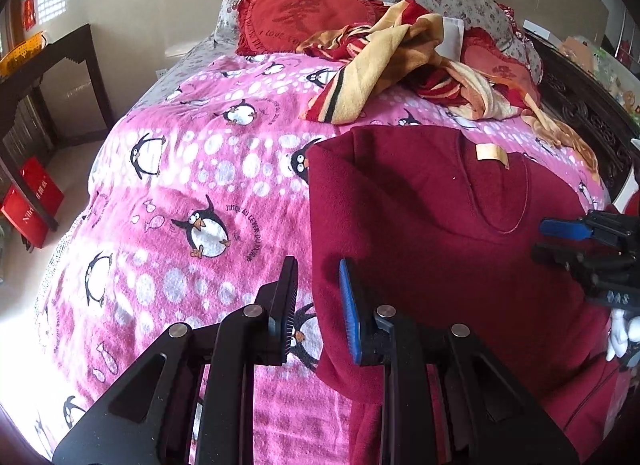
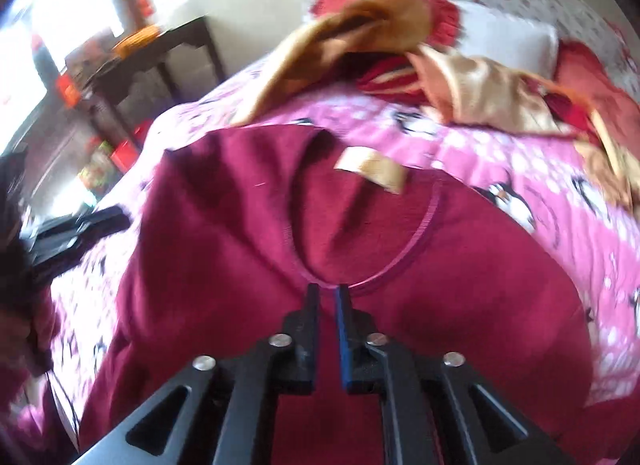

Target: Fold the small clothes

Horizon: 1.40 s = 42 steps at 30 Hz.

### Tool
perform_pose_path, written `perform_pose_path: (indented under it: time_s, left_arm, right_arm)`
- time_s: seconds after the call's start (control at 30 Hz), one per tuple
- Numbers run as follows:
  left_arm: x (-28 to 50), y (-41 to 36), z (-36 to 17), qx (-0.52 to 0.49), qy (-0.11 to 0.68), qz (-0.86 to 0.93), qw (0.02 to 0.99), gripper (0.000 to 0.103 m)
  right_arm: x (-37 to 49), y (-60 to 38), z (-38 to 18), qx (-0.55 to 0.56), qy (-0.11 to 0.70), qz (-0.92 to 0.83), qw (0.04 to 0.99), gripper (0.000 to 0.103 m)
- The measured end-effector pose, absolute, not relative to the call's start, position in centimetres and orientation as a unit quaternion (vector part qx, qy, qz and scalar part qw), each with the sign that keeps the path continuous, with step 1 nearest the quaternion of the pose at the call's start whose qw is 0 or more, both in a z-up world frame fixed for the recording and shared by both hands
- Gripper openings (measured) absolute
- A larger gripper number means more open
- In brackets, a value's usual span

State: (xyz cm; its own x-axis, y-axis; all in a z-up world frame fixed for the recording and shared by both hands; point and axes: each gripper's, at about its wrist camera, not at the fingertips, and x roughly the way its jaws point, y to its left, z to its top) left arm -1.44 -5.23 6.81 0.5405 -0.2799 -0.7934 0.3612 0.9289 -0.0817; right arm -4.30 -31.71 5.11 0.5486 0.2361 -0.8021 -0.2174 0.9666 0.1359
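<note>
A maroon top (image 1: 420,205) with a round neckline and a beige label (image 1: 490,155) lies flat on the pink penguin blanket (image 1: 200,169). My left gripper (image 1: 319,263) hovers over the top's left edge. Its jaws stand a little apart, the fabric edge shows in the gap, and the pads press on nothing. My right gripper (image 2: 327,291) points down at the front of the neckline on the top (image 2: 224,265). Its fingers are close together with a narrow gap and grip nothing. It also shows at the right edge as the right gripper (image 1: 548,241).
A crumpled yellow and red striped cloth (image 1: 400,65) and a red heart cushion (image 1: 304,17) lie near the pillows. A dark table (image 1: 48,65) and red boxes (image 1: 32,209) stand left of the bed. A carved dark bed frame (image 1: 580,113) runs along the right.
</note>
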Motion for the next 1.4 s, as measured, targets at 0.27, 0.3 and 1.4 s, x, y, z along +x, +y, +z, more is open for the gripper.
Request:
perform_pose_path:
  time_s: [0.27,0.3,1.4]
  left_arm:
    - [-2.2,-4.4,6.0,0.052,0.456,-0.178,0.871,0.020]
    - [-2.2,-4.1,6.0,0.054,0.456,-0.175,0.871,0.020]
    - [-6.2,-11.1,8.2,0.048,0.441,-0.270,0.855,0.034]
  right_arm:
    - [-3.7,-27.7,1.0,-0.114,0.504,0.141,0.844,0.038]
    - [-3.8,-27.5,1.1,-0.119,0.497,0.141,0.848,0.020]
    - [-9.4,-38.3,6.4,0.249,0.401,0.037,0.881,0.073]
